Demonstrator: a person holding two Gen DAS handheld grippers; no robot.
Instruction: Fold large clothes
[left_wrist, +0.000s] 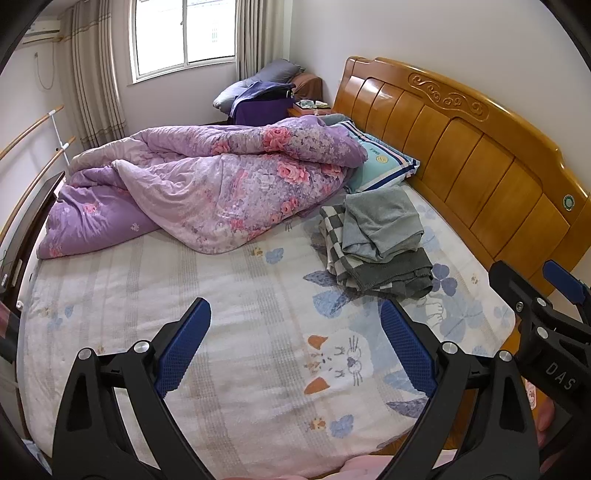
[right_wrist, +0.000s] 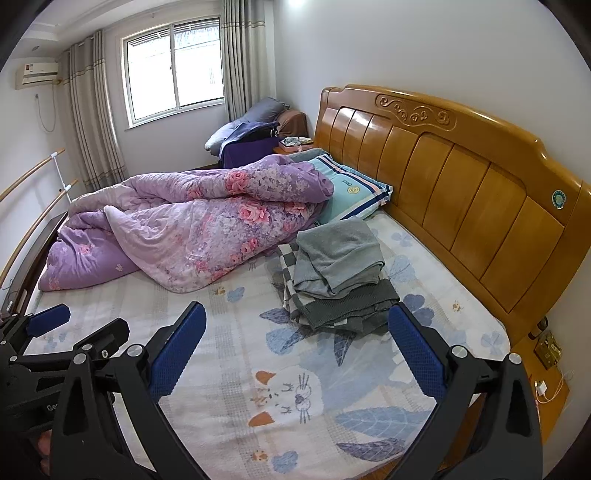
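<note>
Bed (left_wrist: 221, 295): one clothes pile (left_wrist: 376, 240), two tools spread, empty.

Both wrist views look from the bed's (left_wrist: 110, 295) near side, above it, toward the window (right_wrist: 173, 70); the right one sits further right, sharing quilt (left_wrist: 207, 184), clothes pile (right_wrist: 340, 273) and headboard (right_wrist: 461, 177).

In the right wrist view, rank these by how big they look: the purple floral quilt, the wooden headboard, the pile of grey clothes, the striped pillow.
Largest to smallest as they appear:
1. wooden headboard and purple floral quilt: too close to separate, and the headboard sits nearer the camera.
2. pile of grey clothes
3. striped pillow, partly hidden under the quilt, so its true size is unclear.
</note>
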